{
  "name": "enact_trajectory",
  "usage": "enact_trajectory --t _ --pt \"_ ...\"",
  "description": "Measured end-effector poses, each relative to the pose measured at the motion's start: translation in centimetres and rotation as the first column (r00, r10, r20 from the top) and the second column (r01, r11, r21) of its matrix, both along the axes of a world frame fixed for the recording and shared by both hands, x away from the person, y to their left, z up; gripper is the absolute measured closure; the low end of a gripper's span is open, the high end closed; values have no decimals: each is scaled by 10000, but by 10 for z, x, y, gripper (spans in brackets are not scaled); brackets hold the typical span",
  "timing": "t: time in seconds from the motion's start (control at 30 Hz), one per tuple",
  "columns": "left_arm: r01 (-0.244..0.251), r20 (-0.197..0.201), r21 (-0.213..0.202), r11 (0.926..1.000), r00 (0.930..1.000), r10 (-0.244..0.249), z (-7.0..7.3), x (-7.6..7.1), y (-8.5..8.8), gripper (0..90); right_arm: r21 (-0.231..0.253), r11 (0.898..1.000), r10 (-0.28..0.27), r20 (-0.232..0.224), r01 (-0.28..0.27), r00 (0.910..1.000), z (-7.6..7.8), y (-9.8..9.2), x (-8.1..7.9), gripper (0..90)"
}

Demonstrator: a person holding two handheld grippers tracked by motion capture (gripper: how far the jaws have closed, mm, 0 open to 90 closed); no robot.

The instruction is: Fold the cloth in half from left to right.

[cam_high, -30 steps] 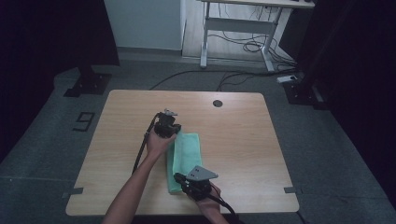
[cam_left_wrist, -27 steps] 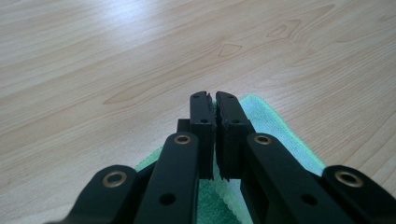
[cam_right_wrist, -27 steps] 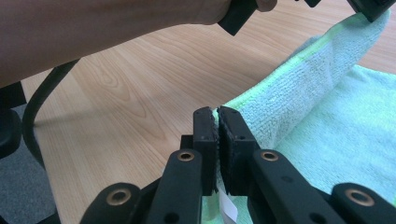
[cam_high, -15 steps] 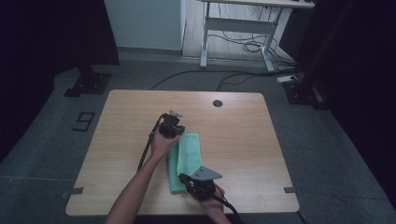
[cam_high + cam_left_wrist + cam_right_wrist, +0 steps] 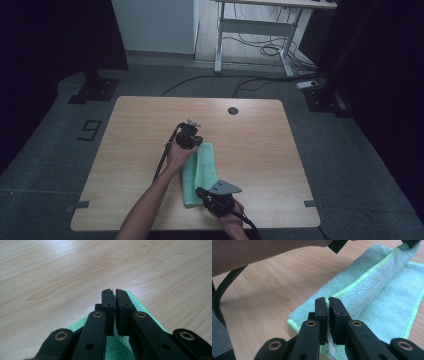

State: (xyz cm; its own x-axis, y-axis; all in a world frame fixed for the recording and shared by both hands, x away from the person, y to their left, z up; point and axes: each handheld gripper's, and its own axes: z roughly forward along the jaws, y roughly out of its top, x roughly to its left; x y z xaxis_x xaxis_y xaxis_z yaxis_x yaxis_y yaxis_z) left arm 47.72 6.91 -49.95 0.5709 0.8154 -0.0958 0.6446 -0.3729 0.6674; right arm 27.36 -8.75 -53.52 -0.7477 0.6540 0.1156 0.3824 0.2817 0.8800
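One green towel [image 5: 198,172], soft and limp, mid-table toward your near edge: your left gripper [image 5: 189,136] pinches its far edge, your right gripper [image 5: 216,196] its near edge; grip hems.

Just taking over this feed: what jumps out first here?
A green towel lies near the front middle of the wooden table, one long edge lifted into a fold. The left gripper pinches its far end, the right gripper its near end, both shut on the cloth.
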Motion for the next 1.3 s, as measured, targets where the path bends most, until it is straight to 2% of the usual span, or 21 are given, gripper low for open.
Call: enact_trajectory --t 0.2,0.6,1.03,1.3 --pt "44 -175 64 10000 9998 -43 -5 2 -4 863 11 9999 -136 23 136 9999 -1 -4 0 846" --pt "63 -150 32 10000 9999 -62 -10 6 -12 861 -76 9985 -547 -111 546 9984 -5 -19 1 841" --pt "116 -172 -293 9995 9998 -121 -13 8 -20 847 -411 9962 -788 -456 770 9958 -12 -31 2 808" --pt "297 -165 -236 9993 9994 -301 -15 7 -25 827 -686 9942 -872 -673 825 9939 -15 -34 3 765"
